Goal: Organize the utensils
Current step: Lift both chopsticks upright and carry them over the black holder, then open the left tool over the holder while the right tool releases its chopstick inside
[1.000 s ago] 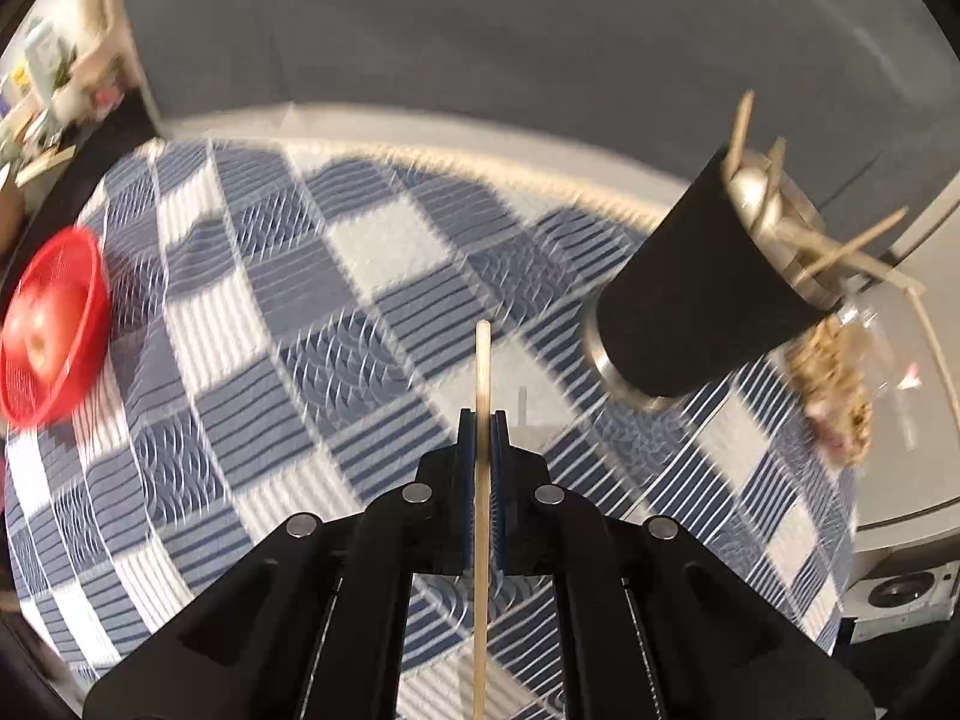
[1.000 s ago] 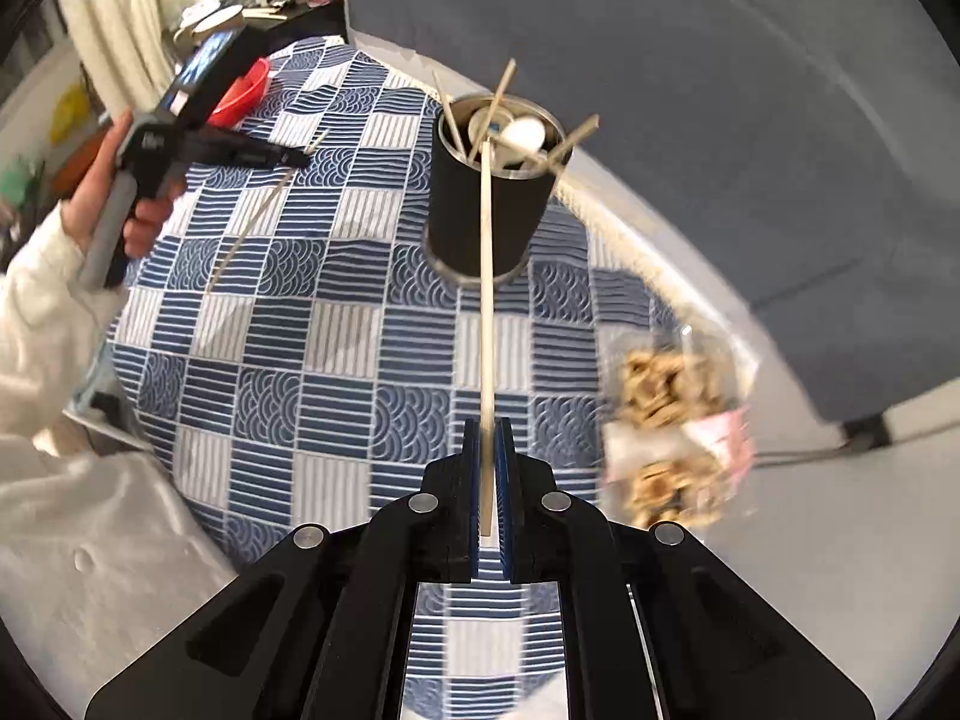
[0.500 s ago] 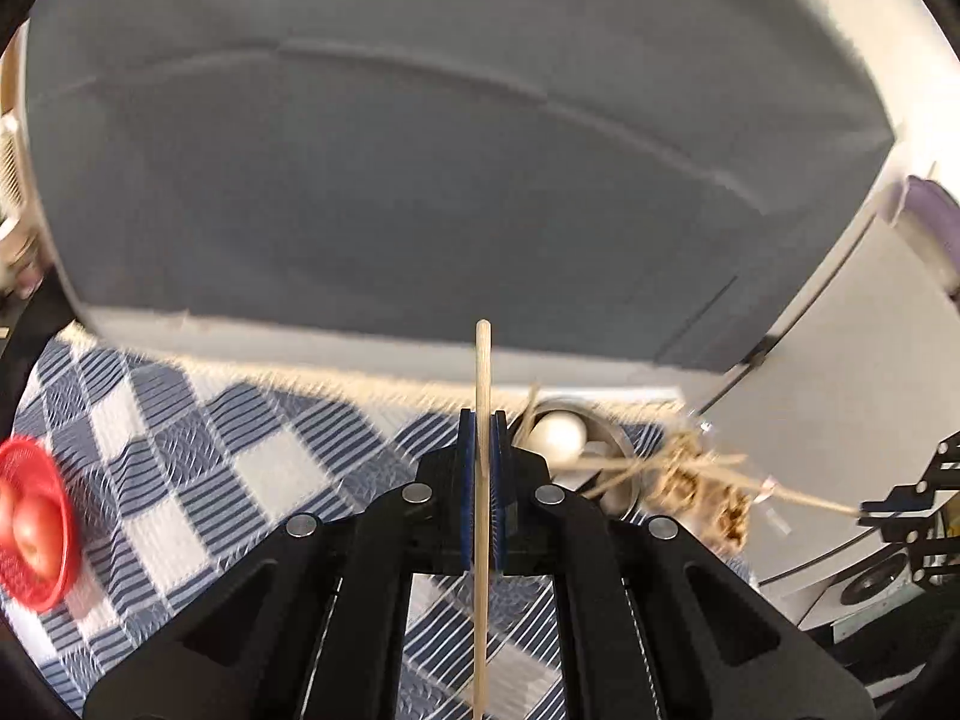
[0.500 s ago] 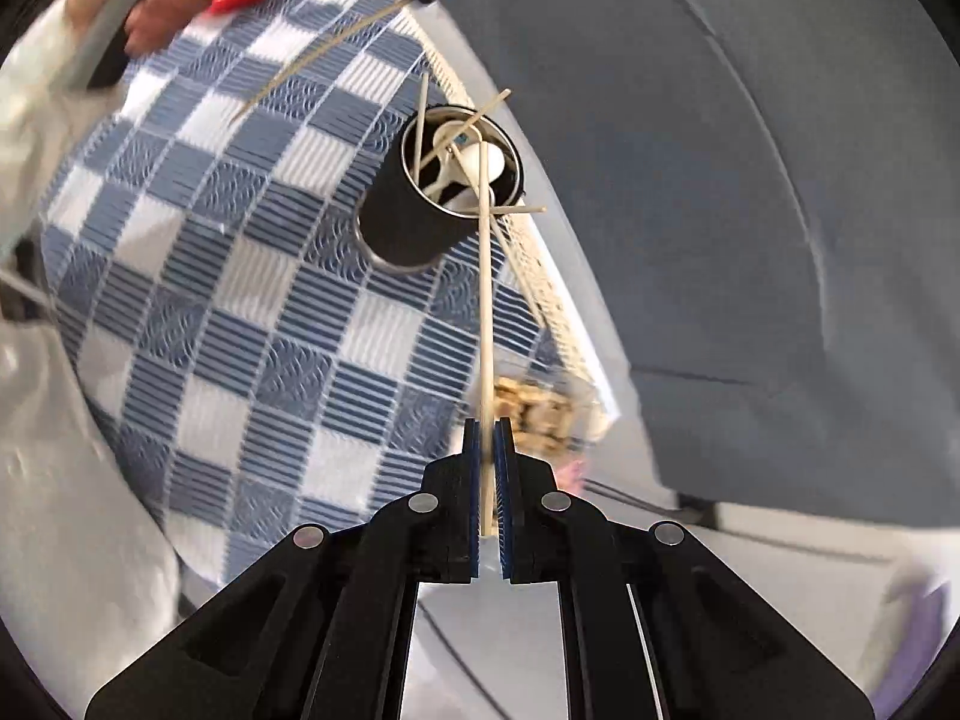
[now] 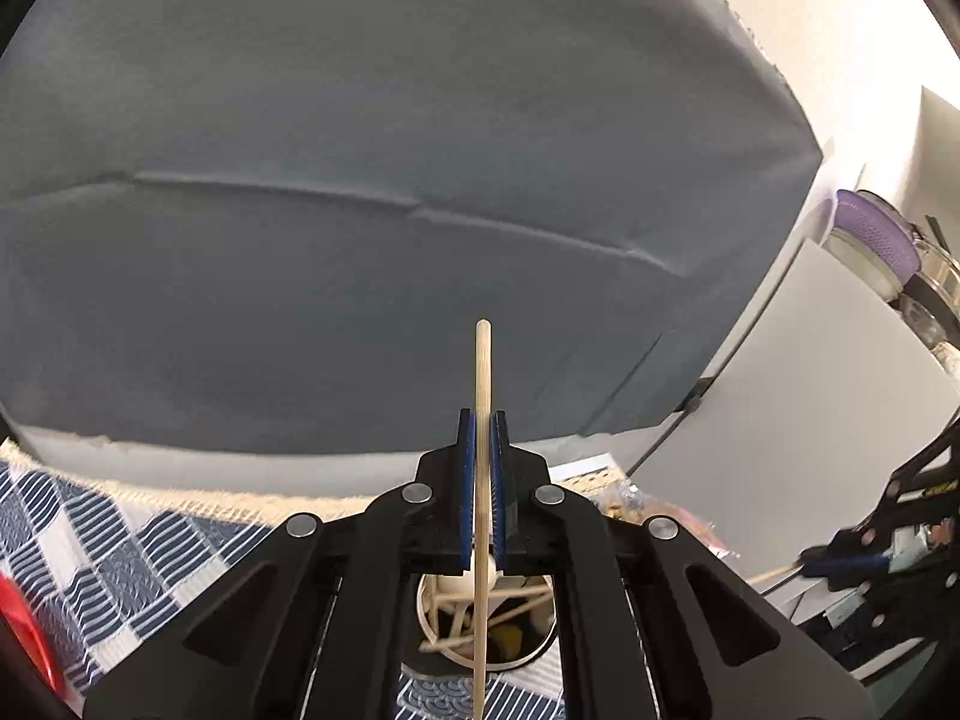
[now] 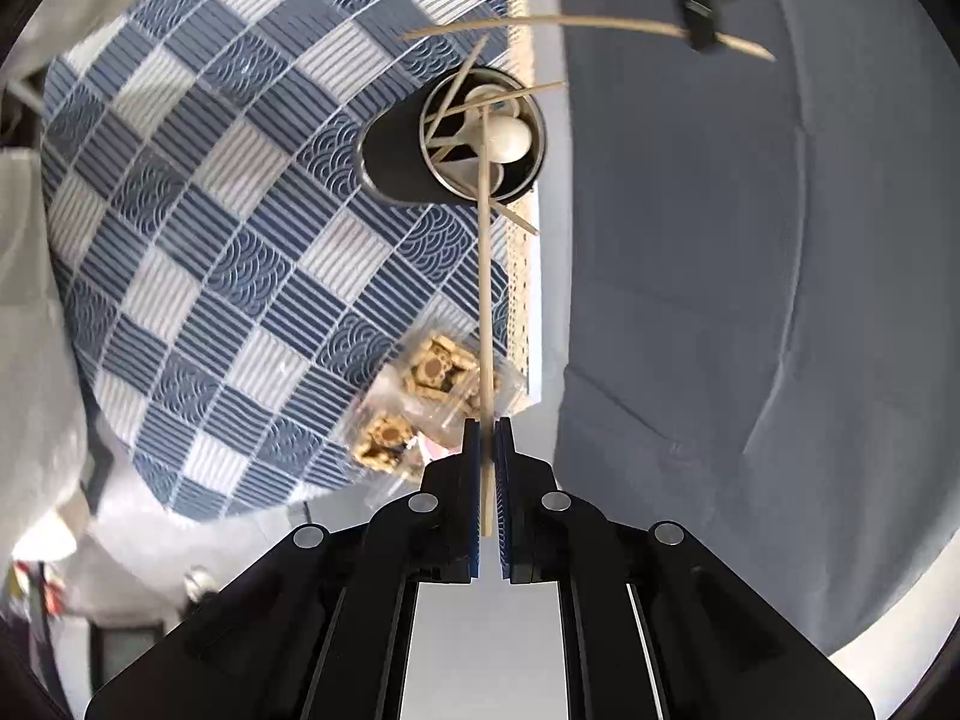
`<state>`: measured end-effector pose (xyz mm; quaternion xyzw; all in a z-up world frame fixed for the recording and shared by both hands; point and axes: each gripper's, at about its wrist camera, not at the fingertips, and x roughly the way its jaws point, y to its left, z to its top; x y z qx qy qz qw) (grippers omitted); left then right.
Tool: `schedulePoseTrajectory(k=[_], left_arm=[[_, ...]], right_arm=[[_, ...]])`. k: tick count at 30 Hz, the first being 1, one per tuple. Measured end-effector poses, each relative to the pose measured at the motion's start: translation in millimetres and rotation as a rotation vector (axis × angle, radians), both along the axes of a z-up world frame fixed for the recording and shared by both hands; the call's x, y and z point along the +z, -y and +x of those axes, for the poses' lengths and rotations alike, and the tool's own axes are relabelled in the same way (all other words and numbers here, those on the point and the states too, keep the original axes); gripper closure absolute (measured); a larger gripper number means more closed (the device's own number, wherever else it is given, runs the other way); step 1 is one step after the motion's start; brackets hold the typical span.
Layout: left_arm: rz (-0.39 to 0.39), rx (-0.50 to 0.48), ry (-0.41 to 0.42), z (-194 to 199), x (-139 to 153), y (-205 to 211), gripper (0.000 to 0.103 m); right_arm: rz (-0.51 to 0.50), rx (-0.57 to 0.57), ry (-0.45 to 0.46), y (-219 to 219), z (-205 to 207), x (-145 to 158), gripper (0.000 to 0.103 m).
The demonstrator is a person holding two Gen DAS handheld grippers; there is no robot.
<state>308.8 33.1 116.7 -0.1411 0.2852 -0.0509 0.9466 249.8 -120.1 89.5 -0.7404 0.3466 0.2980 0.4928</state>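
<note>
Even, soft daylight in both views, no hard shadows. Fisheye bends everything at the rims, corners gone black. Left view is sharp, with the wall (image 5: 840, 30) top right nearly washed out. Right view smears at the top: the dark tongs (image 6: 699, 24) there blur, perhaps from motion. Checked cloth (image 6: 210, 228) stays crisp; bottom left glares white.

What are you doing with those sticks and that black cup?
A person is tidying utensils with two hand-held grippers. The left gripper is shut on a wooden chopstick held over the black cup, which stands on the checked tablecloth and already holds sticks and a white spoon. The right gripper grips a second chopstick whose tip reaches toward the cup.
</note>
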Motion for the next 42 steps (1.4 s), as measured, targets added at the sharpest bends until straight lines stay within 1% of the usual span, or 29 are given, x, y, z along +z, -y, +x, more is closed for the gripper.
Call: schedulePoseTrajectory(k=[2,6,8,10,15,17,19,23,26,29,32,34,38,40,42], left_arm=[[0.012,-0.017,0.018,8,1,3,0.098],[0.027,-0.063,0.076,17,-2,11,0.098],[0.019,-0.12,0.083,23,-8,13,0.098],[0.012,-0.135,0.087,28,-15,15,0.098],[-0.008,-0.173,0.067,38,-42,21,0.098],[0.018,-0.166,0.062,36,-51,25,0.098],[0.026,-0.181,0.05,35,-59,28,0.098],[0.083,-0.192,0.013,35,-69,35,0.098],[0.084,-0.201,-0.001,30,-75,35,0.098],[0.075,-0.193,-0.024,25,-80,28,0.098],[0.043,-0.192,-0.035,18,-81,22,0.098],[0.042,-0.179,-0.04,14,-79,19,0.098],[0.046,-0.177,-0.064,6,-79,17,0.098],[0.044,-0.157,-0.079,1,-80,14,0.097],[0.039,-0.138,-0.086,-6,-82,7,0.097]], right_arm=[[-0.039,0.018,-0.004,-5,3,-5,0.099],[-0.082,0.045,-0.007,-15,8,-15,0.098],[-0.103,0.053,-0.022,-19,10,-21,0.098],[-0.122,0.06,-0.027,-22,12,-27,0.098],[-0.159,0.07,-0.033,-34,18,-43,0.098],[-0.169,0.077,-0.035,-38,20,-47,0.098],[-0.184,0.09,-0.037,-40,21,-51,0.098],[-0.203,0.108,-0.057,-44,22,-59,0.098],[-0.216,0.138,-0.06,-45,20,-65,0.098],[-0.216,0.18,-0.047,-48,19,-70,0.098],[-0.218,0.219,-0.045,-51,18,-75,0.098],[-0.209,0.233,-0.051,-53,18,-78,0.098],[-0.17,0.267,-0.052,-54,15,-79,0.098],[-0.141,0.263,-0.061,-54,14,-75,0.097],[-0.106,0.266,-0.052,-53,13,-72,0.093]])
